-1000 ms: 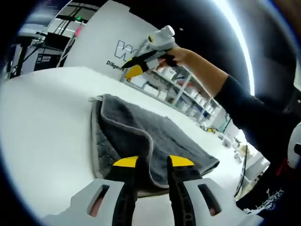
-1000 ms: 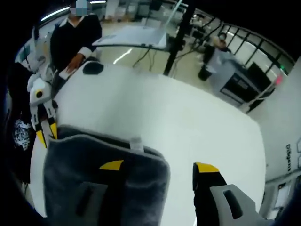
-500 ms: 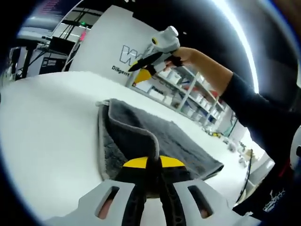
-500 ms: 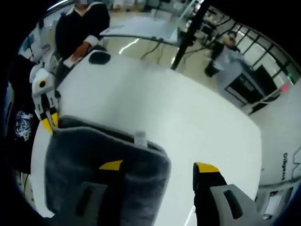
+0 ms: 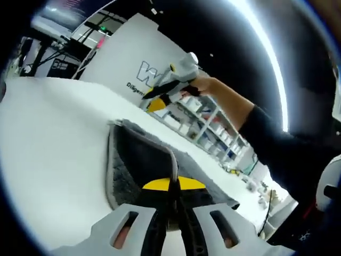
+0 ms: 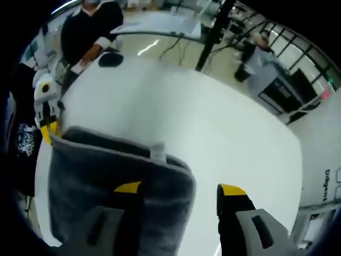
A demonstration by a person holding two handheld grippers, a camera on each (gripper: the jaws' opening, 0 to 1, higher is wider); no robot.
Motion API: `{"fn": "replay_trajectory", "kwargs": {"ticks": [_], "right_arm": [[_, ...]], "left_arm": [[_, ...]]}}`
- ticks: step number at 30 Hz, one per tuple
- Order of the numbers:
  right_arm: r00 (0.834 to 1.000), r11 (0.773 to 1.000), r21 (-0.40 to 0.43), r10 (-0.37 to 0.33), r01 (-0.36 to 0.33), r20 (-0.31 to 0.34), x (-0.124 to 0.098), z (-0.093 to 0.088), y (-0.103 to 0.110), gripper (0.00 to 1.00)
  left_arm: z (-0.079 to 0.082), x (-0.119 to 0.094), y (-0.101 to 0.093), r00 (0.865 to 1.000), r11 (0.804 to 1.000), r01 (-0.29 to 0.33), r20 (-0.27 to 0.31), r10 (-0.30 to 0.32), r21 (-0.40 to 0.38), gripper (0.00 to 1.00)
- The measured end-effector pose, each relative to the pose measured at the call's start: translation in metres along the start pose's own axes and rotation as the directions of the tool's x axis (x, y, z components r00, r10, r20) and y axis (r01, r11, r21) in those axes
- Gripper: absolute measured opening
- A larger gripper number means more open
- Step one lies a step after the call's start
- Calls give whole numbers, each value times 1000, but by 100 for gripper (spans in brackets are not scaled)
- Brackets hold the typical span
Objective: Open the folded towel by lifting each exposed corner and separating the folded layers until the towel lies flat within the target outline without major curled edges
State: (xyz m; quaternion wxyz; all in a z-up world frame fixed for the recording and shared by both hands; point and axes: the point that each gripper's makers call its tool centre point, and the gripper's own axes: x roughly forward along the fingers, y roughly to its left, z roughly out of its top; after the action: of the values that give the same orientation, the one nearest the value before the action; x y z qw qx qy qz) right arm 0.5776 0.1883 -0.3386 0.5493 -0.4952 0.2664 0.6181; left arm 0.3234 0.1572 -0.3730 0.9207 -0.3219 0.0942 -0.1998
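Left gripper view looks along the white bench (image 5: 48, 133), where the folded grey towel (image 5: 133, 165) lies toward the near edge, its bound upper layer raised in a ridge that runs down into the left claw (image 5: 171, 185); the yellow-tipped jaws are pressed together on that towel edge, grasping it. Further right in the same view the right claw (image 5: 160, 92) is held up in the air above the far side of the bench by a hand (image 5: 202, 85) on a dark sleeve (image 5: 277, 144), well apart from the cloth, in front of a white panel (image 5: 128, 53) with lettering and some shelving (image 5: 208, 128). Right gripper view looks down on the towel (image 6: 117, 176) from above: at the left edge of the cloth the left claw (image 6: 47, 130) touches the towel's corner, a small white label (image 6: 157, 152) stands at the far hem, and the right claw (image 6: 180, 189) hangs with its jaws spread wide, released, one jaw over the grey cloth and the other over bare bench (image 6: 213, 128). Beyond the far edge of the bench a person in dark clothing (image 6: 88, 32) stands at the left and another person (image 6: 256, 53) at the right.
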Motion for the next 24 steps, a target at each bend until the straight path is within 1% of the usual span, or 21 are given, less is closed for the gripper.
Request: {"fn": "replay_trajectory", "kwargs": {"ticks": [3,4,6,7,8,12,14,16,20,24], "right_arm": [[1000,1000,8,13,-13,7,4,2,0,47],[1000,1000,12,19,-19,8,6,2,-1,48],[1000,999,23,31,-31,5,11,1,2,48],[999,998,39,40,-40,1,12,1,3,48],[999,998,52,44,-44,5,14,1,2,49],[999,996,80,42,-43,15,20,0,-3,47],[999,995,92,37,-38,15,24,-1,-5,45],[999,994,101,37,-38,8,28,-4,-7,43],[1000,993,120,11,-9,-12,39,-13,-12,38],[999,993,116,6,-1,-41,48,-20,-11,38]], "left_arm": [[1,0,-3,1000,1000,2,7,-1,-15,1],[1,0,-5,1000,999,7,15,-6,-40,1],[2,1,-9,999,992,24,29,-21,-123,1],[4,2,-9,999,989,30,43,-24,-142,1],[4,3,-6,999,988,20,45,-13,-151,1],[8,3,-10,999,987,33,47,-26,-160,1],[9,2,-10,999,986,34,45,-27,-162,1],[10,2,-10,999,986,37,43,-30,-161,1],[13,0,-8,998,987,40,47,-33,-157,1],[15,-3,-8,998,987,42,51,-34,-157,1]]}}
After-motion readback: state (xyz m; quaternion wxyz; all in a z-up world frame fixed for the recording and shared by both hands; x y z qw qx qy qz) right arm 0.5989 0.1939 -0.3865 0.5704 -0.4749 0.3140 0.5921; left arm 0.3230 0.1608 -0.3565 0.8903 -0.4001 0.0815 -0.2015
